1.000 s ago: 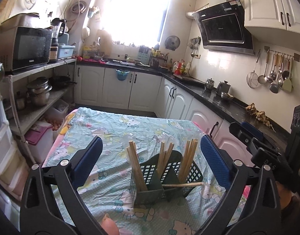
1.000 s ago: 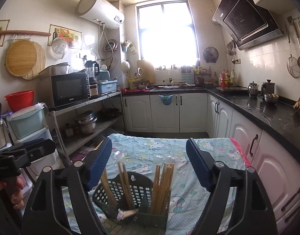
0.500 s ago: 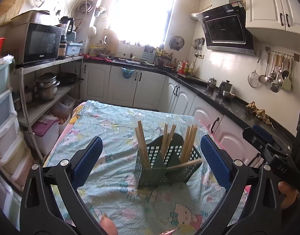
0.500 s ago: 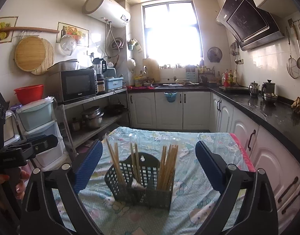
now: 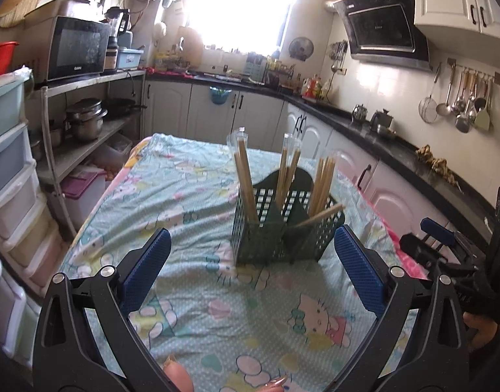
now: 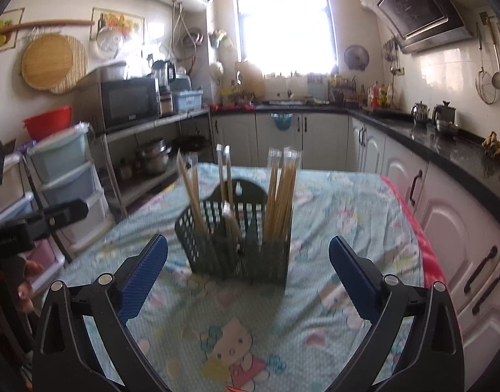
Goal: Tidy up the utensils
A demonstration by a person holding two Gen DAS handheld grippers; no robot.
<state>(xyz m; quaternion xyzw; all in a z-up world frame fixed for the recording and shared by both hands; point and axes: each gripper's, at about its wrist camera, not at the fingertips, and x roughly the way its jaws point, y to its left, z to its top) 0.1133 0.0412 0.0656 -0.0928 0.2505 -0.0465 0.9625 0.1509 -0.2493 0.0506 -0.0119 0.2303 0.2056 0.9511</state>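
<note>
We count one dark green utensil basket (image 5: 282, 238) on one patterned tablecloth (image 5: 191, 196). In it we see four upright bundles of wooden chopsticks (image 6: 279, 196), plus one single chopstick (image 5: 318, 219) lying tilted across the rim. We count two grippers, the left gripper (image 5: 251, 268) and the right gripper (image 6: 248, 266), each with two blue pads (image 6: 142, 274).

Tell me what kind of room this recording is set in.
A home kitchen, most likely: a black slanted range hood on the wall, metal ladles and strainers hanging on a rail, and a black microwave on a shelf rack.
</note>
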